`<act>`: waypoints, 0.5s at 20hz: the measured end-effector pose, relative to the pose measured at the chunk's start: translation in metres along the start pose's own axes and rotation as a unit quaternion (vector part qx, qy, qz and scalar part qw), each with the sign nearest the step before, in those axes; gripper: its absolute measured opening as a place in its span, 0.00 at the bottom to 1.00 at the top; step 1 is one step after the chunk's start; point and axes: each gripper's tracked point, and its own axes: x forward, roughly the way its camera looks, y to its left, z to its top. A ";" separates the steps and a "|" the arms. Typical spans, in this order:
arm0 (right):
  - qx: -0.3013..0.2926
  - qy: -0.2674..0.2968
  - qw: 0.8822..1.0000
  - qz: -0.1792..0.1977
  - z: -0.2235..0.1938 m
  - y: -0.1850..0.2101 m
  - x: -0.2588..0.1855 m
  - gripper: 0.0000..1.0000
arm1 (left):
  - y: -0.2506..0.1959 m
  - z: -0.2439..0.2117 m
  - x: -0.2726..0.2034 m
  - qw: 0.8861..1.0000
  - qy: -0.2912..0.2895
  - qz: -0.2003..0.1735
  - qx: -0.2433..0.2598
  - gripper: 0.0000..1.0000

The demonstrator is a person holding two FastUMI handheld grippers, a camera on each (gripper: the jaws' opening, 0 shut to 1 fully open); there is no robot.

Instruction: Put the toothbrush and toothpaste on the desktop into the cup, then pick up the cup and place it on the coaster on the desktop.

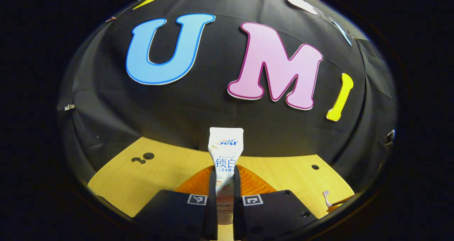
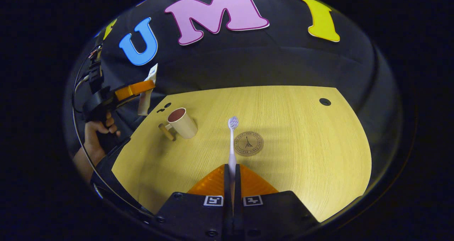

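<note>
Above the wooden surface (image 2: 291, 127), both items are lifted and neither is in the cup yet.
Left tool (image 1: 225, 184) clamps the toothpaste tube (image 1: 225, 152) upright; right tool (image 2: 232, 177) pinches the toothbrush (image 2: 232, 138) handle, bristles forward. The cup (image 2: 182, 122) stands left of the coaster (image 2: 249, 143), apart. Next, each needs carrying over the cup's mouth and lowering in.
</note>
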 end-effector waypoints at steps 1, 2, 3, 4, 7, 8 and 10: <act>0.000 0.002 1.000 0.005 0.001 -0.003 0.002 0.06 | -0.002 -0.002 0.012 1.000 -0.008 0.001 0.000 0.21; 0.001 0.006 1.000 0.011 0.002 -0.004 0.004 0.06 | -0.002 -0.004 0.024 1.000 -0.015 0.004 -0.001 0.22; -0.001 0.009 1.000 0.014 0.003 -0.006 0.006 0.06 | -0.002 -0.007 0.036 1.000 -0.020 0.008 -0.003 0.22; -0.003 0.009 1.000 0.016 0.004 -0.009 0.008 0.05 | -0.001 -0.011 0.046 1.000 -0.023 0.013 -0.005 0.22; -0.016 0.016 1.000 0.020 0.003 -0.015 0.012 0.05 | 0.006 -0.027 0.070 0.999 -0.026 0.028 -0.016 0.22; -0.020 0.021 0.999 0.022 0.001 -0.016 0.013 0.05 | 0.009 -0.034 0.076 0.999 -0.026 0.031 -0.018 0.22; -0.031 0.030 0.999 0.022 -0.005 -0.019 0.015 0.06 | 0.016 -0.042 0.085 0.999 -0.030 0.039 -0.016 0.22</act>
